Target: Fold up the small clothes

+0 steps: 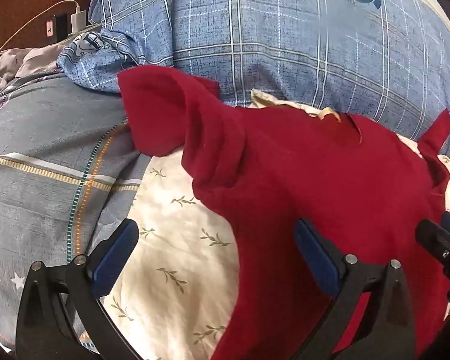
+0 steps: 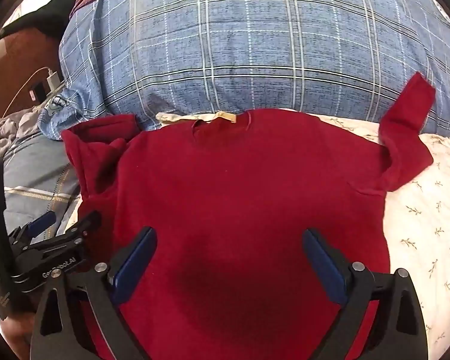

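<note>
A small red long-sleeved sweater [image 2: 240, 186] lies spread flat on the white leaf-print sheet [image 2: 429, 228], collar towards the blue pillow. Its left sleeve [image 1: 165, 114] is bunched and folded, its right sleeve [image 2: 405, 114] bends up against the pillow. My left gripper [image 1: 216, 240] is open and empty, over the sweater's left edge and the sheet [image 1: 177, 240]. It also shows in the right wrist view [image 2: 63, 225]. My right gripper [image 2: 229, 246] is open and empty, above the sweater's lower middle.
A big blue plaid pillow [image 2: 240, 60] lies behind the sweater. A grey-blue quilt [image 1: 39, 165] is heaped at the left. A charger and cable [image 1: 78, 19] sit at the far left on brown wood.
</note>
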`<action>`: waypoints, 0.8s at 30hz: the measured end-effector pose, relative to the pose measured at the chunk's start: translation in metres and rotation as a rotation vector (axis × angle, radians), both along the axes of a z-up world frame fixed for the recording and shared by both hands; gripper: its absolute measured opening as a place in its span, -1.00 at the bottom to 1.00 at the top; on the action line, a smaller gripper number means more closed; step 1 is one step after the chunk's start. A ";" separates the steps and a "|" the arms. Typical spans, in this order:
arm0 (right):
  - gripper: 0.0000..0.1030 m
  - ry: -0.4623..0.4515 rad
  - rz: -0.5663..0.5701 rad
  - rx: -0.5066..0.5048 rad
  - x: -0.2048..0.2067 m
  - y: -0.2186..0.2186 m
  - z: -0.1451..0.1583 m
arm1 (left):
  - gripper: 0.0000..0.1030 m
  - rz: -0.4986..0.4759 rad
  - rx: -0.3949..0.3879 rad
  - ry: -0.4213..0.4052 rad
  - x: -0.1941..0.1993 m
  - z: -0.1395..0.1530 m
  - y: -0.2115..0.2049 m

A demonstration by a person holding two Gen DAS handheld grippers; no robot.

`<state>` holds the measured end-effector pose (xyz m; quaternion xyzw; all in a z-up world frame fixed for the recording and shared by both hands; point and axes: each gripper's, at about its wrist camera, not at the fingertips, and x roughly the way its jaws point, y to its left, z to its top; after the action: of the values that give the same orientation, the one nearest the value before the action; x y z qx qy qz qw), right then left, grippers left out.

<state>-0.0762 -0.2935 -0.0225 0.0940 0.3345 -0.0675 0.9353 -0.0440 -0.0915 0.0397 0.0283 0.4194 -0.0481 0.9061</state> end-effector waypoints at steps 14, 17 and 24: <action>0.72 0.014 0.014 0.011 0.009 0.001 -0.007 | 1.00 -0.001 0.005 0.006 0.007 -0.007 0.003; 0.72 0.024 0.000 0.008 0.009 -0.003 -0.008 | 1.00 -0.008 0.002 0.000 0.006 -0.006 0.002; 0.75 0.041 -0.055 -0.050 0.009 -0.012 -0.013 | 1.00 -0.035 0.005 -0.022 0.000 -0.002 -0.006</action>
<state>-0.0675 -0.3054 -0.0350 0.0785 0.3493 -0.1033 0.9280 -0.0438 -0.0973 0.0377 0.0385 0.4088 -0.0625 0.9097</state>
